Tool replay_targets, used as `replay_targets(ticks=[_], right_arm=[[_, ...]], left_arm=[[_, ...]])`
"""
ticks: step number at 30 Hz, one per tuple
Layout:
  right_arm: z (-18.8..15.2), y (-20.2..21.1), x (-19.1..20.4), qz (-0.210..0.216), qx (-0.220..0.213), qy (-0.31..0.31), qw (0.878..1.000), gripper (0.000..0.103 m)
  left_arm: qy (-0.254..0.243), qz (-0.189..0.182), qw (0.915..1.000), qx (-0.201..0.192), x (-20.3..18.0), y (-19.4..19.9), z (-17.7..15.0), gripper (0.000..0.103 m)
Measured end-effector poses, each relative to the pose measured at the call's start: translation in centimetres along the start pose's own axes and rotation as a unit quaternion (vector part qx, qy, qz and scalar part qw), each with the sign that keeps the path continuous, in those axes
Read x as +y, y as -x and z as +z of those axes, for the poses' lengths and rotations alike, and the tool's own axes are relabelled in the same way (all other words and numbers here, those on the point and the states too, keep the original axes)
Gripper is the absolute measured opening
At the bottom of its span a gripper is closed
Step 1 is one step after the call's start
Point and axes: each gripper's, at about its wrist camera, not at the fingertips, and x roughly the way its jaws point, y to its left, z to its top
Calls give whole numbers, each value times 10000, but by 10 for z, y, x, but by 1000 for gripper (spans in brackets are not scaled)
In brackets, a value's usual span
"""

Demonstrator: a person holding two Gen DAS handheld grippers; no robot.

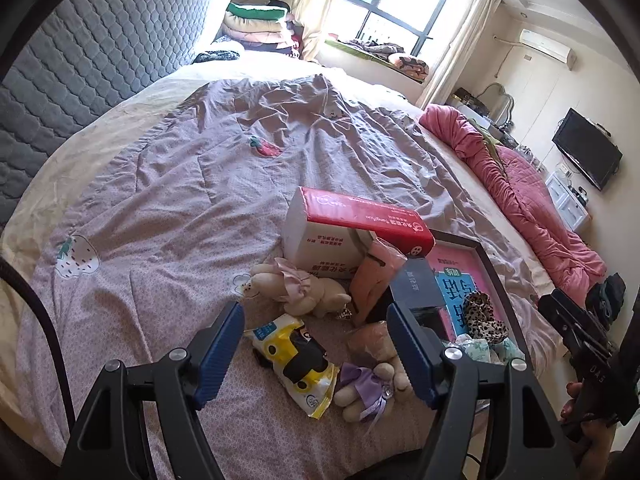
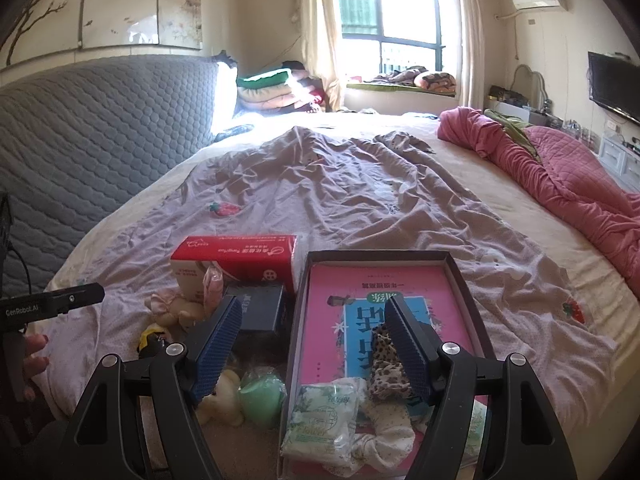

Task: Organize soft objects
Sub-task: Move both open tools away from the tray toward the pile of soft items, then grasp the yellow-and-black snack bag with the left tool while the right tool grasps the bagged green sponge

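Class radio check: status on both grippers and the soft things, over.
Left gripper open, empty, above plush toys. Right gripper open, empty, over tray holding leopard scrunchie. Nothing blocking.

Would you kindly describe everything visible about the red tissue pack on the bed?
The red tissue pack is a soft rectangular block in glossy plastic wrap, red on top with white print, white on its side faces with red print. It looks sealed and full, lying lengthwise on the mauve quilt, beside the far left corner of the dark tray. A pink packet leans against it, and a cream plush toy lies at its base.
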Motion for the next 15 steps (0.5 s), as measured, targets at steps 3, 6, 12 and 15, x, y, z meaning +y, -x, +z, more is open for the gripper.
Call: replay_targets(ticks=[3,6,12,15], right_arm=[[-5,-7,8,145,234,181,9995,75],[-13,-14,18,211,443,438,9978,75],[-26,-22,34,239,634,942,9932,75],[-29,-25,36,304,705,990,9921,75]], left_arm=[[32,47,10000,45,5,0,-3,73],[66,164,9998,117,10,-3,-8,73],[146,266,9992,253,17,-8,-14,73],[140,329,9988,322,16,-11,-16,73]])
